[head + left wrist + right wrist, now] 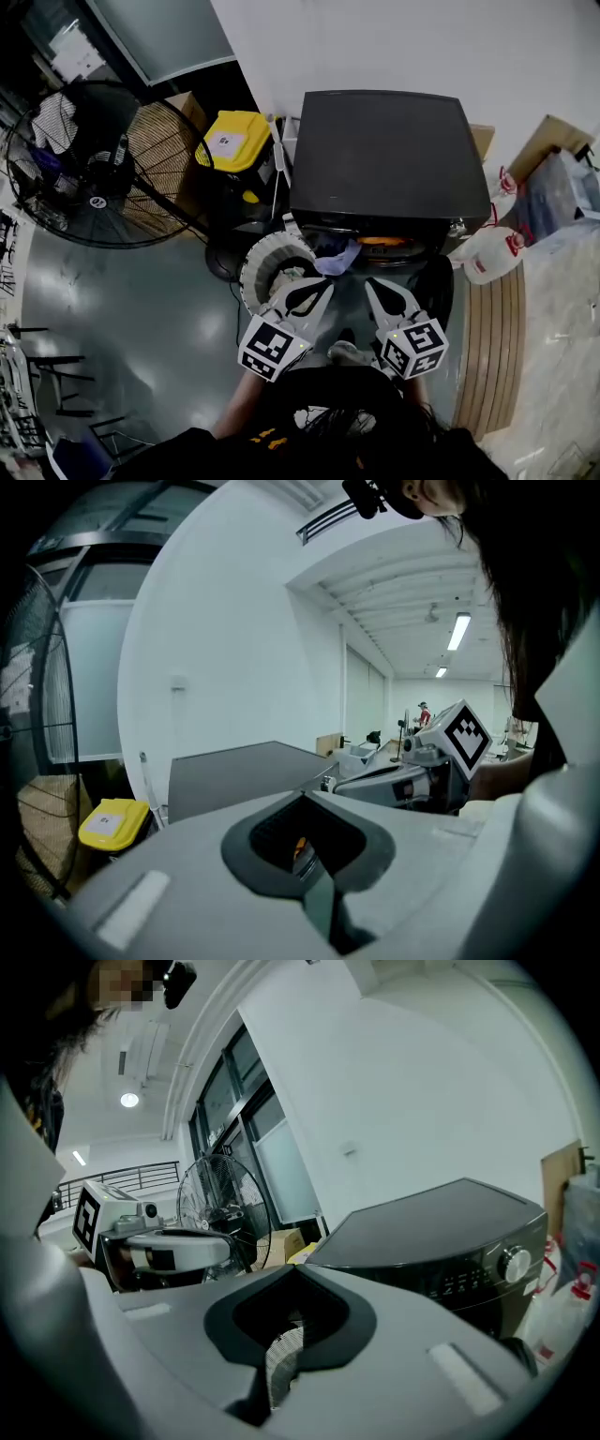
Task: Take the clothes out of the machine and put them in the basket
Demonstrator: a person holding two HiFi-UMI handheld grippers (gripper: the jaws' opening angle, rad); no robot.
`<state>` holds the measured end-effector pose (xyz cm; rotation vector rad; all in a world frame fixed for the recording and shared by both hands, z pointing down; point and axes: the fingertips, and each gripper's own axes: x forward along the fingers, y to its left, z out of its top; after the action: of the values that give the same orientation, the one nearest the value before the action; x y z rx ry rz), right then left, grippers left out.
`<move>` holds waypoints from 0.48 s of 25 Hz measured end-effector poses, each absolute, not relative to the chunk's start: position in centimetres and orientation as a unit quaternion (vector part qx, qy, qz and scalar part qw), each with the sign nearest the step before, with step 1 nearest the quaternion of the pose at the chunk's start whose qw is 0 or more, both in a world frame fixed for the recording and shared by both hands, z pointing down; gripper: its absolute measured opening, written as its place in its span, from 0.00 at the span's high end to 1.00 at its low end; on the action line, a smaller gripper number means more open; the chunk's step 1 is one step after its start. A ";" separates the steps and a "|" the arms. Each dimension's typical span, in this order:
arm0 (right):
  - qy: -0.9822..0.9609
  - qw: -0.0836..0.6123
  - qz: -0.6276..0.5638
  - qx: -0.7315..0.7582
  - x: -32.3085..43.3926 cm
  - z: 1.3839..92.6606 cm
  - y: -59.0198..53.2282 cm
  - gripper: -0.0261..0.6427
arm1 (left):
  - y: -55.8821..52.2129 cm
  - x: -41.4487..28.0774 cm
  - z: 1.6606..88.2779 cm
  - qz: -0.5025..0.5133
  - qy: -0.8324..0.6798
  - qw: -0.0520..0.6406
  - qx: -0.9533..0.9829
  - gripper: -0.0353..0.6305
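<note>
1. both tools are found closed and empty. the left gripper (322,285) and the right gripper (373,284) are held with their jaws together and nothing between them, just in front of the machine (384,155) opening.
2. the clothes are located at the machine's front edge. a lavender garment (336,258) is hung out over the opening, and an orange garment (381,241) is seen inside, toward the right side of the opening.
3. the basket (262,261) is stood on the floor at the machine's front left corner, just beside the hanging garment. its contents cannot be made out.
4. risk: if the reach is made with the jaws shut, cloth would be pushed back in rather than gripped. opening the jaws first is judged necessary.
5. risk: if only a thin edge of the lavender garment is pinched, it may slip free and be dropped on the floor between machine and basket. if the orange garment is pulled first, the lavender one may be dragged out with it.
6. risk: the basket, being close to the left gripper, may be knocked or tipped. a white jug (487,255) at the machine's front right corner is judged to lie near the right gripper's swing.
</note>
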<state>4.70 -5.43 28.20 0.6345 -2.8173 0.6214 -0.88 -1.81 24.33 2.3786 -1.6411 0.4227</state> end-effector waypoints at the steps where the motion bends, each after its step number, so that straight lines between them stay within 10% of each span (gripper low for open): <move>1: -0.949 0.094 0.212 0.215 4.8 28.5 -5.8 0.92 | -2.2 -0.9 24.6 0.147 -0.557 0.113 0.809 0.94; 12: -0.937 0.104 0.234 0.239 6.2 31.2 -7.4 0.92 | -4.2 0.6 27.2 0.185 -0.521 0.138 0.822 0.94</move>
<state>6.16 -7.44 31.24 0.7047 -2.7633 0.6901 0.56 -4.16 27.22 2.3773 -1.5073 0.5354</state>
